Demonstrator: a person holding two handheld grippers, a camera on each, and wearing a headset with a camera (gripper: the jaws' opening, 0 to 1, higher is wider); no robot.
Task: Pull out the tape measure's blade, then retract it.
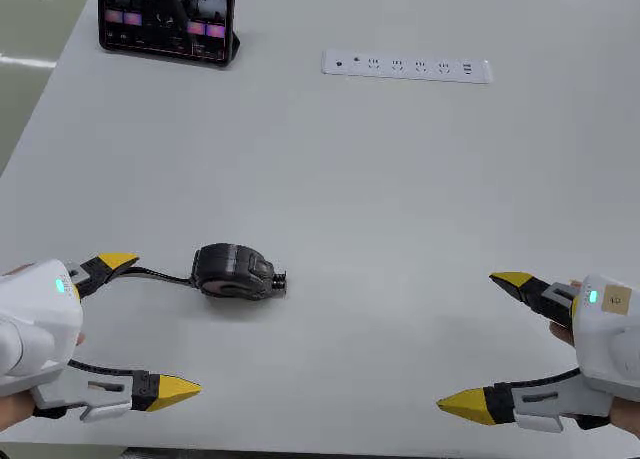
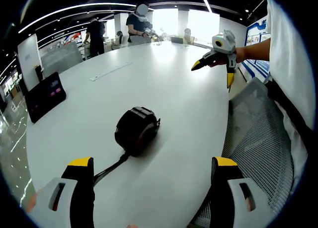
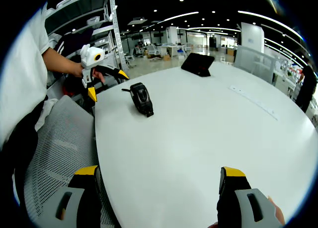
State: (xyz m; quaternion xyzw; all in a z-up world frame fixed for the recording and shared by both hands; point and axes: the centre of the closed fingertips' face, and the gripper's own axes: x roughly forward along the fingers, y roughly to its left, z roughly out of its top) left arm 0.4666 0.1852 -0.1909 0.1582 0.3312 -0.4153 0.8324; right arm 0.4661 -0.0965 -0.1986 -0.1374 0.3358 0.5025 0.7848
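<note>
Head view: tape measure (image 1: 235, 272) lies along the near edge of the tabletop (image 1: 380, 179), just ahead of the left gripper (image 1: 150, 324), blade end toward the farther right gripper (image 1: 478, 341); both grippers gape empty

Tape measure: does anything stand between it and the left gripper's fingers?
Nothing visible blocks it. Between the open left gripper and the tape measure lies bare table, crossed only by the tape measure's own black strap, which trails toward that gripper.
</note>
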